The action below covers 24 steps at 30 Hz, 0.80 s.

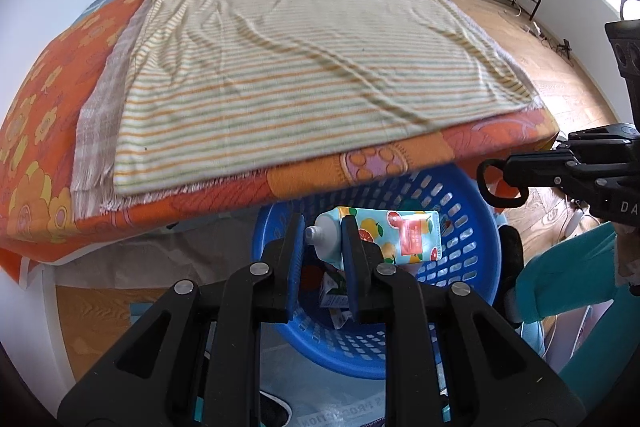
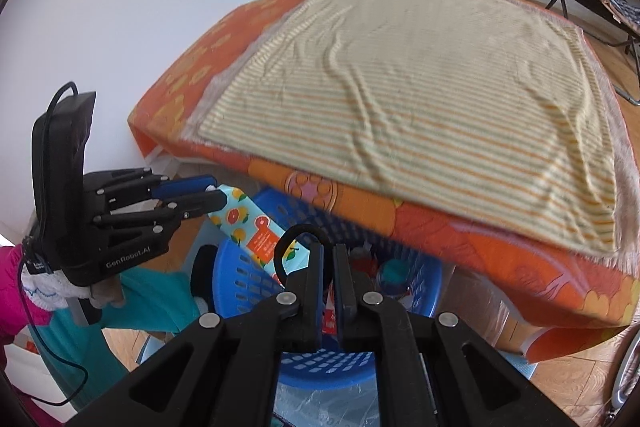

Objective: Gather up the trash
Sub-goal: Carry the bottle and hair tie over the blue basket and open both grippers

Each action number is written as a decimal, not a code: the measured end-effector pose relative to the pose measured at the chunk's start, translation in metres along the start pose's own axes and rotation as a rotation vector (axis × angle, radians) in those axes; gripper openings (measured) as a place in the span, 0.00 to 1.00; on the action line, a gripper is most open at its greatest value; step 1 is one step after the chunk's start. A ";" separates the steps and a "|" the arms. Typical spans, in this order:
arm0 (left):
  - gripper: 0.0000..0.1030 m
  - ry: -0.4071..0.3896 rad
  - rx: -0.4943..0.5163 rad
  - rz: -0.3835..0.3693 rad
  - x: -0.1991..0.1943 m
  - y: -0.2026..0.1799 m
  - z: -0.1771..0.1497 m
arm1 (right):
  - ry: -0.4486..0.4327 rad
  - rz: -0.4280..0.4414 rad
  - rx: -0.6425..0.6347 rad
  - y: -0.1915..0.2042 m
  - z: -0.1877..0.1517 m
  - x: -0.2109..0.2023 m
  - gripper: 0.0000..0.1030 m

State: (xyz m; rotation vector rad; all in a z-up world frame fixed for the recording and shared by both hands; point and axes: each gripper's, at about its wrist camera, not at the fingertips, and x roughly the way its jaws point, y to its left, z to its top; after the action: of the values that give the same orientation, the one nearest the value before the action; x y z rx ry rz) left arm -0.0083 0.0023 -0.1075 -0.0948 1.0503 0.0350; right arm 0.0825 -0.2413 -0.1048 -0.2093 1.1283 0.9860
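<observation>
The left gripper point(image 1: 322, 247), black with blue pads, is clamped on the neck end of a soft plastic tube printed with citrus fruit on pale blue, white cap at its end point(image 1: 384, 233), and holds it above the open mouth of a round blue perforated plastic basket point(image 1: 472, 227) that stands on the wooden floor just below the near edge of the bed. In the right wrist view the tube point(image 2: 256, 227) slants down from those pads toward the basket's near rim point(image 2: 228, 275). The right gripper point(image 2: 328, 259) has its jaws drawn together with a thin black loop point(image 2: 298, 233) caught at their tip; it too hangs over the basket, where a small carton and other scraps already lie. Above, the bed carries a striped cream, green and orange towel point(image 1: 300, 79) on an orange flowered sheet point(image 1: 40, 115), and no trash shows on it. The step in hand looks like dropping the tube. To do it well, bring the tube's body fully inside the rim, away from the bed's overhang, tail low, and only then ease the pads apart so it slides in rather than catching the edge.
</observation>
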 end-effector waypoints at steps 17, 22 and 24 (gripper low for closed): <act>0.17 0.062 0.013 0.033 0.021 0.000 -0.008 | 0.091 -0.006 -0.026 0.010 -0.020 0.037 0.16; 0.17 0.069 0.012 0.038 0.024 0.000 -0.008 | 0.102 -0.012 -0.044 0.014 -0.022 0.041 0.22; 0.17 0.074 0.012 0.039 0.026 0.000 -0.008 | 0.102 -0.015 -0.048 0.014 -0.023 0.042 0.25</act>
State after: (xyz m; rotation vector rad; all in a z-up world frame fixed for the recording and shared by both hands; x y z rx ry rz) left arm -0.0027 0.0010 -0.1338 -0.0652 1.1260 0.0605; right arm 0.0600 -0.2230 -0.1458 -0.3086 1.1952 0.9990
